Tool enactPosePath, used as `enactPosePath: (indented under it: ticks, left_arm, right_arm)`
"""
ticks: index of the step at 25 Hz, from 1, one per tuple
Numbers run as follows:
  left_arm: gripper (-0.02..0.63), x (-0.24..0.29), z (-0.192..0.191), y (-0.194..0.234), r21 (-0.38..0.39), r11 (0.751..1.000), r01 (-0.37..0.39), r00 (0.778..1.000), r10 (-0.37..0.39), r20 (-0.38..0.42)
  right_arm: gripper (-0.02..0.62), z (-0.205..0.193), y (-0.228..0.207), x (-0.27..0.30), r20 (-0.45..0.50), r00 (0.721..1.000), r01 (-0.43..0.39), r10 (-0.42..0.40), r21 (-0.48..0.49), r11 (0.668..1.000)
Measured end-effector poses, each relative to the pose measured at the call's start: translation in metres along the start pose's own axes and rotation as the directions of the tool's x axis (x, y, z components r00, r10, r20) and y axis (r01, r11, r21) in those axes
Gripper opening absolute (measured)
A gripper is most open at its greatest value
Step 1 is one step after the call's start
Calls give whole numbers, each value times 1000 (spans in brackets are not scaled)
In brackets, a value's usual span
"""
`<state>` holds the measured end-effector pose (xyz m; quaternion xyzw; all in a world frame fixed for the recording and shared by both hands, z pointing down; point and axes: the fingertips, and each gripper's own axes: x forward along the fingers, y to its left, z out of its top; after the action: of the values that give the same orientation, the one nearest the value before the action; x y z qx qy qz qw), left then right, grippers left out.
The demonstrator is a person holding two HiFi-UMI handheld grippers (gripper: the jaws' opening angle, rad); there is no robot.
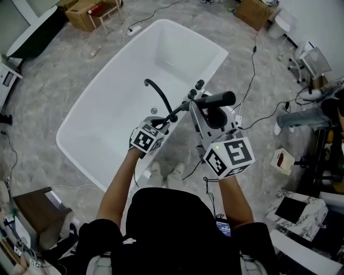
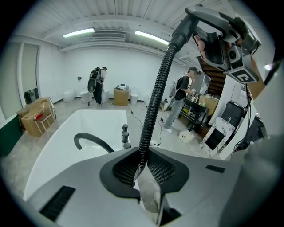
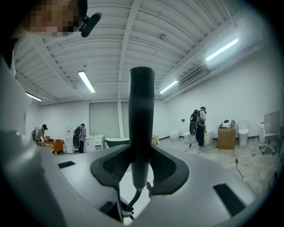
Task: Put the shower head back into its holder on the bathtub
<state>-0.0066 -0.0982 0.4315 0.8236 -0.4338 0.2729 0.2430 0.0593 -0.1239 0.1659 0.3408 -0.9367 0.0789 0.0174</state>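
The black shower head [image 1: 219, 99] lies level above the white bathtub's [image 1: 107, 113] near right rim, with my right gripper [image 1: 208, 111] shut on its handle. In the right gripper view the handle [image 3: 142, 111] stands upright between the pads. The ribbed black hose [image 2: 155, 97] climbs from my left gripper [image 2: 141, 167] to the shower head [image 2: 217, 31] at the top right. My left gripper [image 1: 164, 121] is shut on that hose just over the rim. A curved black spout [image 1: 157, 92] and black knobs [image 1: 198, 86] stand on the rim beside both grippers. I cannot make out the holder itself.
Cables [image 1: 252, 75] trail over the marble floor to the right of the tub. Cardboard boxes [image 1: 88, 13] stand at the far left, a brown stool [image 1: 37, 212] at the near left, equipment [image 1: 306, 115] at the right. People [image 2: 97, 84] stand far off.
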Motion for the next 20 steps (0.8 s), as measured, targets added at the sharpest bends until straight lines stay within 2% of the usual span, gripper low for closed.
enactPosePath:
  ticks: [6, 15, 20]
  left_arm:
    - [74, 23, -22, 13, -20, 1000, -1, 999, 1, -35]
    - [74, 58, -59, 34, -79, 996, 31, 994, -39, -99]
    - [75, 86, -73, 42, -104, 993, 51, 989, -65, -135]
  right_arm:
    - [144, -27, 3, 20, -52, 998, -20, 20, -4, 1000]
    - [143, -71, 4, 47, -132, 990, -37, 43, 46, 998]
    - [143, -98, -9, 58, -167, 984, -42, 56, 85, 996]
